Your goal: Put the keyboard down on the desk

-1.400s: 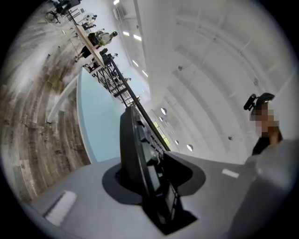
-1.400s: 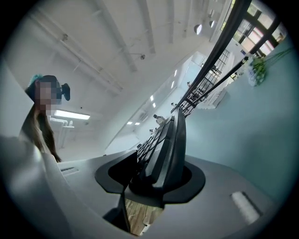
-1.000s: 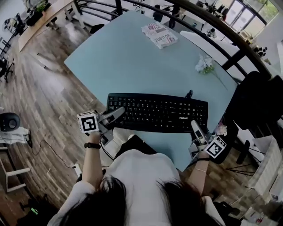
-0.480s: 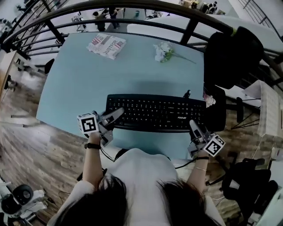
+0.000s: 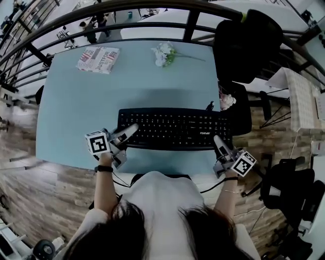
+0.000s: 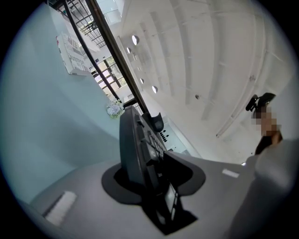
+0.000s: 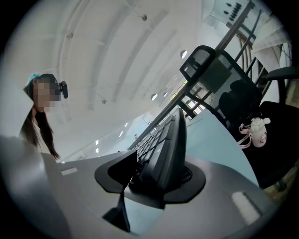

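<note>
A black keyboard (image 5: pixel 172 129) hangs level over the near part of the light blue desk (image 5: pixel 76 101), casting a soft shadow on it. My left gripper (image 5: pixel 127 133) is shut on its left end, and my right gripper (image 5: pixel 218 143) is shut on its right end. In the left gripper view the keyboard (image 6: pixel 133 144) stands edge-on, clamped in my left gripper (image 6: pixel 147 175). The right gripper view shows the same at the other end: the keyboard (image 7: pixel 170 144) pinched edge-on by my right gripper (image 7: pixel 156 177). I cannot tell whether its underside touches the desk.
A red-and-white printed packet (image 5: pixel 98 59) lies at the desk's far left. A white flower bunch (image 5: pixel 163 53) lies at the far middle. A black chair (image 5: pixel 249 38) with a pink plush toy (image 5: pixel 226 100) stands right of the desk. A railing (image 5: pixel 127 15) runs behind.
The desk has swung round in the head view, and the keyboard now lies square to its near edge. Both grippers keep the same hold on the keyboard's ends.
</note>
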Demonstrator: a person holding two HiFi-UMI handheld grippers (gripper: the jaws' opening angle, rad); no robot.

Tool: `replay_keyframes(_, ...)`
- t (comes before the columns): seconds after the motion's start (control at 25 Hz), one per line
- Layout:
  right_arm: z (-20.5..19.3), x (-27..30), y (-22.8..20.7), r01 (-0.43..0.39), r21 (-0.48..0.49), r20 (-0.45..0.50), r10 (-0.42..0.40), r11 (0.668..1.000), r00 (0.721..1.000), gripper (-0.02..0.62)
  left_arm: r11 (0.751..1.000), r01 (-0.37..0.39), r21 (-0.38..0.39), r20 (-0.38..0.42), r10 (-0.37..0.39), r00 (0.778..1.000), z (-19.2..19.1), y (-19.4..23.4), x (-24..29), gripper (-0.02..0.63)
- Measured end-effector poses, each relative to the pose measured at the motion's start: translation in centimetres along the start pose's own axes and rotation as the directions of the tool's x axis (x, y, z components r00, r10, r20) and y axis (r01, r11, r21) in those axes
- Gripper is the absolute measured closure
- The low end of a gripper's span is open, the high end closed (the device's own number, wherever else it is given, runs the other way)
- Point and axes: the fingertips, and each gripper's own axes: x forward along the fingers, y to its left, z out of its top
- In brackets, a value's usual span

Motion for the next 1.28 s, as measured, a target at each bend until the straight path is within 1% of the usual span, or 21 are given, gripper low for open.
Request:
replay_keyframes(0.12,0.2,-0.2,-0.4,0.006,0.002,-0.004,-0.006,1.000,1.000,0.436,1.000,0.014,-0.015,0.005,-0.014,1.000,-0.2,-0.2,0.5,0.413)
replay_keyframes(0.24,0.2,-0.3,-0.7,0.012,0.007,-0.004,-0.012,1.000,1.000,0.434,1.000,0.001,-0.008,0.000,-0.001,1.000,-0.2,0.0,0.8,0.413)
replay_keyframes(0.36,-0.1,-0.2,-1.1,0.015,0.019,-0.009,-0.015,1.000,1.000,0.433,1.000,0.007,-0.026,-0.006,-0.007,1.000,-0.6,0.3,1.0,0.413)
replay_keyframes(0.48,-0.6,-0.2,-2.0,0.031,0.022,-0.017,-0.031,0.999,0.999,0.431,1.000,-0.022,-0.017,-0.016,0.022,1.000,-1.1,1.6,1.1,0.413)
replay_keyframes(0.6,-1.7,-0.1,-3.3,0.056,0.033,-0.036,-0.055,0.998,0.998,0.430,0.999,-0.023,-0.028,-0.020,0.022,1.000,-1.8,2.5,1.3,0.413)
replay_keyframes(0.76,-3.3,0.0,-4.6,0.073,0.056,-0.064,-0.070,0.996,0.996,0.425,0.998,-0.053,-0.029,-0.030,0.052,0.998,-2.8,4.0,1.1,0.413)
replay_keyframes(1.0,-5.3,-0.2,-6.5,0.109,0.092,-0.106,-0.099,0.990,0.989,0.422,0.994,-0.076,-0.081,-0.057,0.071,0.996,-4.9,6.0,1.1,0.411)
replay_keyframes(1.12,-6.4,-0.3,-7.5,0.128,0.111,-0.125,-0.113,0.986,0.986,0.420,0.990,-0.101,-0.098,-0.073,0.094,0.993,-6.0,7.6,0.9,0.411)
replay_keyframes(1.28,-7.9,-0.6,-8.3,0.152,0.137,-0.153,-0.131,0.979,0.979,0.417,0.982,-0.093,-0.166,-0.087,0.080,0.993,-7.5,7.7,1.0,0.411)
